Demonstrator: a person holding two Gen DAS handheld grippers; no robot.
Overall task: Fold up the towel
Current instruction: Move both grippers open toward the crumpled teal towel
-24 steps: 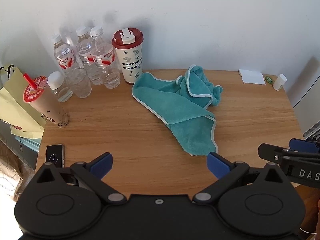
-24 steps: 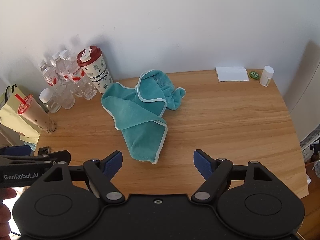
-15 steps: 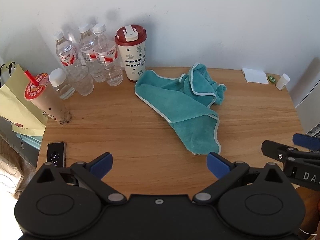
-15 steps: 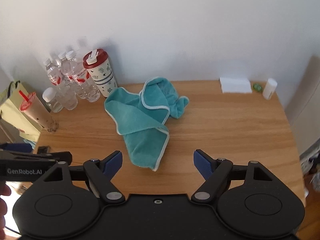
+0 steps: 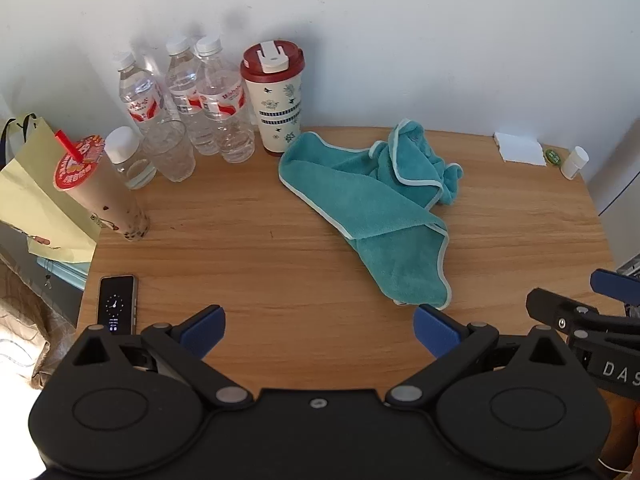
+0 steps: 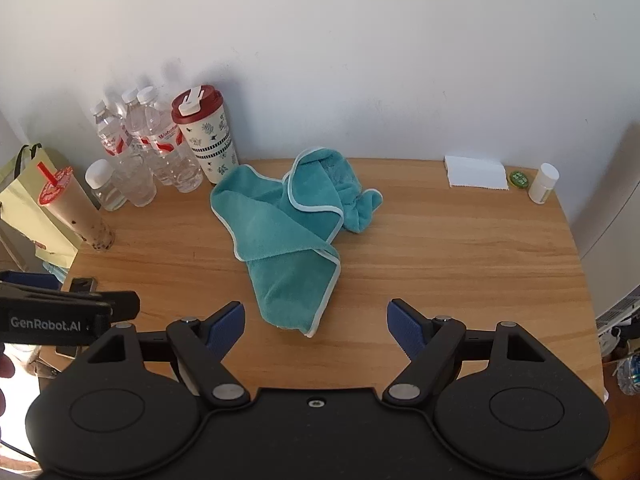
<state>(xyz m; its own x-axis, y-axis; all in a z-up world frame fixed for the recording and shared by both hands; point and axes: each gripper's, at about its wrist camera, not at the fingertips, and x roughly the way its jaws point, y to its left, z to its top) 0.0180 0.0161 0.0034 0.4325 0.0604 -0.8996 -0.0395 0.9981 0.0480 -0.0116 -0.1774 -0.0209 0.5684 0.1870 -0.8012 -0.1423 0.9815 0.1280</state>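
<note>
Jaws of both the left gripper (image 5: 318, 330) and right gripper (image 6: 315, 322) remain wide, now drawn farther back; crumpled teal plush towel (image 6: 288, 232), pale-edged, lies unmoved mid wooden table (image 6: 460, 248).

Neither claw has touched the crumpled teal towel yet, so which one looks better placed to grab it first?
Probably the right gripper: the towel and its near corner lie almost straight ahead between its open fingers. From the left gripper, also open, that corner sits off toward its right finger.
</note>
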